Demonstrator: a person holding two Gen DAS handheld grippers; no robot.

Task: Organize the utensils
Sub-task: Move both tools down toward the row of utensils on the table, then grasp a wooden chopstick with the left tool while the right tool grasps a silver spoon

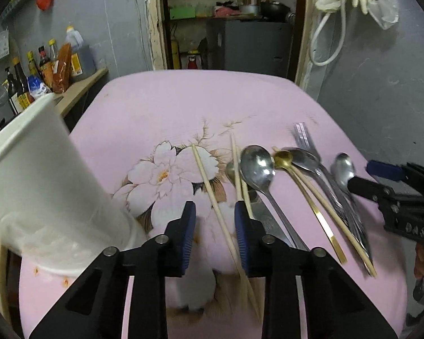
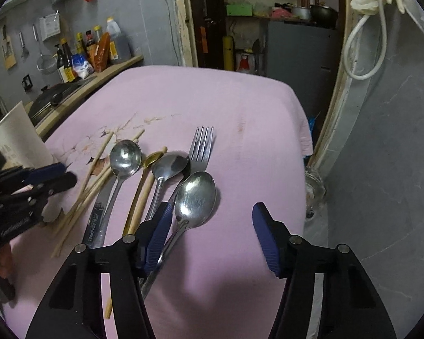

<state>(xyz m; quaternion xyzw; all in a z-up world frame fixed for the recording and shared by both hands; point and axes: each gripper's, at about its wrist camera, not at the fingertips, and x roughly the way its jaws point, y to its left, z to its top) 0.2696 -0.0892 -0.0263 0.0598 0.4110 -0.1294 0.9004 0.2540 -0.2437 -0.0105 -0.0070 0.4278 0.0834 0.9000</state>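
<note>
Several utensils lie on the pink floral cloth [image 1: 169, 107]: wooden chopsticks [image 1: 212, 195], a large steel spoon [image 1: 257, 166], a gold spoon [image 1: 284, 159], more steel spoons and a fork [image 2: 202, 144]. My left gripper [image 1: 214, 214] is open low over the cloth, with one chopstick lying between its fingers. A white cup [image 1: 42, 183] stands just to its left. My right gripper [image 2: 212, 217] is open; the nearest steel spoon [image 2: 195, 197] lies by its left finger [image 2: 158, 234].
Sauce bottles [image 1: 42, 67] stand on a counter at the back left. A doorway with shelves [image 1: 226, 14] is behind the table. A grey wall [image 2: 381, 169] and a glass jar [image 2: 315, 192] are beyond the table's right edge.
</note>
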